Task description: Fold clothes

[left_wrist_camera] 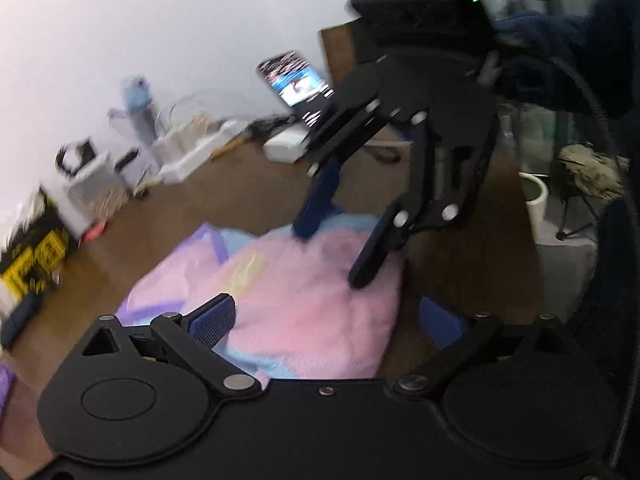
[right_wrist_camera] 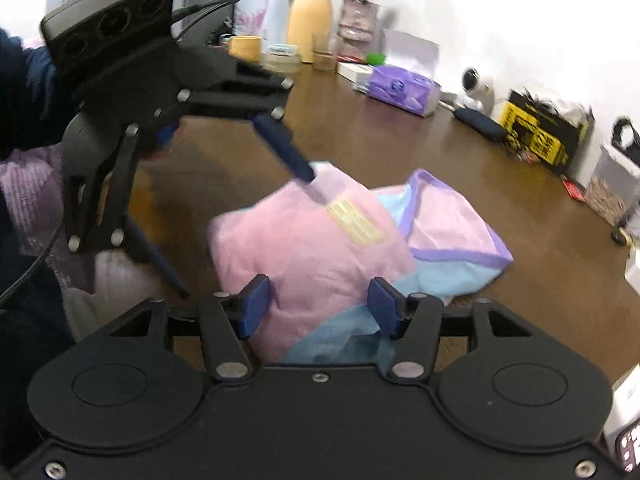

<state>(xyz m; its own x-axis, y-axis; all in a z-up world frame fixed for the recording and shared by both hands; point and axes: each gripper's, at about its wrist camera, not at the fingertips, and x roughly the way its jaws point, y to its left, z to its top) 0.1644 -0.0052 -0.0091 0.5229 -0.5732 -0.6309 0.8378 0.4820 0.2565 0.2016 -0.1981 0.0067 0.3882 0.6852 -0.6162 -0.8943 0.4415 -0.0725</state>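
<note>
A soft pink, pale-blue and lilac-trimmed garment [right_wrist_camera: 320,248] lies bunched in the middle of the brown wooden surface [right_wrist_camera: 500,176], its yellowish label facing up.

From the right wrist camera, the right tool [right_wrist_camera: 318,306] sits at the bottom of the frame, angled down at the cloth; its blue-padded fingers [right_wrist_camera: 256,306] stand apart, with pink fabric lying between them but neither pad pressing it. In the upper left of that frame the left tool [right_wrist_camera: 240,232] reaches in from a dark-sleeved arm [right_wrist_camera: 24,92], tilted downward, its fingers spread very wide: one tip rests at the far edge of the garment by the label, the other hangs off the left side over the surface.

From the left wrist camera, the left tool [left_wrist_camera: 328,320] frames the pink cloth [left_wrist_camera: 304,300] at the bottom, pads wide apart and holding nothing. The right tool [left_wrist_camera: 332,254] comes down from the upper right, fingertips on or just above the fabric; blur hides which.

A purple tissue pack [right_wrist_camera: 404,90] and a yellow jug [right_wrist_camera: 310,20] stand along the back wall.
</note>
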